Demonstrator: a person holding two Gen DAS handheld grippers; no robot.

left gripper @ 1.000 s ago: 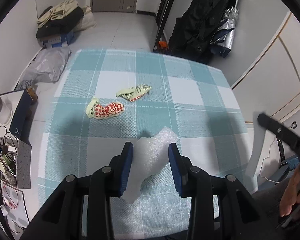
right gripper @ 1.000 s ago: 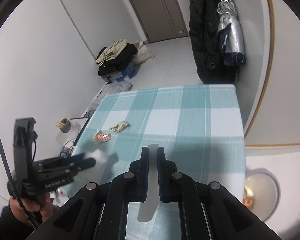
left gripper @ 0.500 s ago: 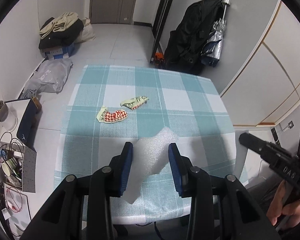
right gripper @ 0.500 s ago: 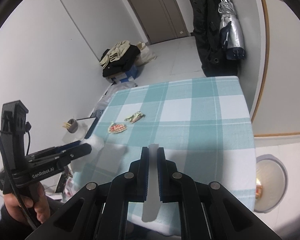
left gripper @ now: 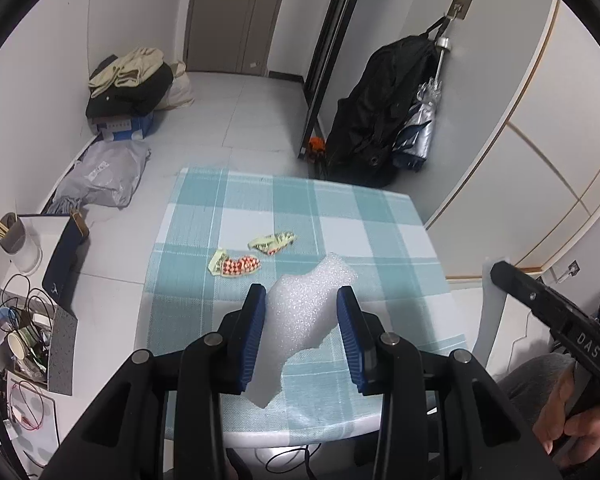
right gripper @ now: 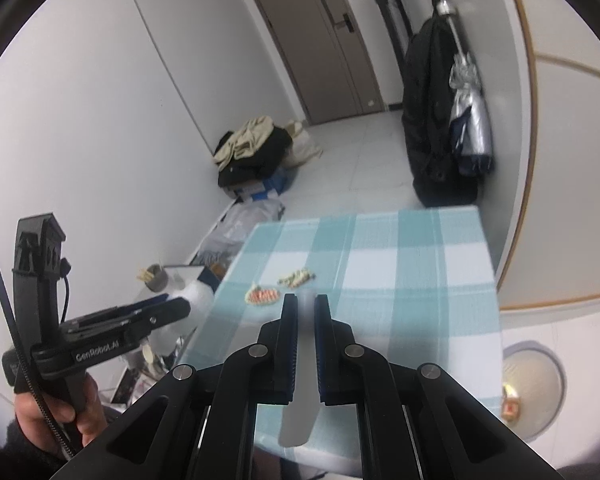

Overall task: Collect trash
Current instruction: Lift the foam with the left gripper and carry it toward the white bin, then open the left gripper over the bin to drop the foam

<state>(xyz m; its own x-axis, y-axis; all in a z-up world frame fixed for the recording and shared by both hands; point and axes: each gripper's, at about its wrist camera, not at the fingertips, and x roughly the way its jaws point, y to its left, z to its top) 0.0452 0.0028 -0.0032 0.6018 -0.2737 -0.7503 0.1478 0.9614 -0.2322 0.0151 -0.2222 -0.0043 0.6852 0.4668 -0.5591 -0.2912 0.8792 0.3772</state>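
My left gripper (left gripper: 300, 312) is shut on a piece of white foam wrap (left gripper: 304, 316) and holds it high above the near edge of the checked table (left gripper: 380, 220). My right gripper (right gripper: 305, 316) is shut on a thin white flat strip (right gripper: 300, 408) that hangs down between the fingers. Two crumpled wrappers lie on the table: a red and white one (left gripper: 236, 266) and a yellow-green one (left gripper: 272, 242). They also show in the right wrist view, the red one (right gripper: 262, 295) and the green one (right gripper: 296, 278). The left gripper (right gripper: 168, 312) with the foam shows left of the table there.
A round bin (right gripper: 532, 384) stands on the floor right of the table. A black coat and umbrella (left gripper: 384, 120) hang on the right wall. Bags and clothes (left gripper: 128, 88) lie on the floor at the back left. A cluttered side table (left gripper: 24, 320) is at the left.
Both grippers have risen and pulled back from the table, each still holding its piece. The table and wrappers look smaller and farther away.
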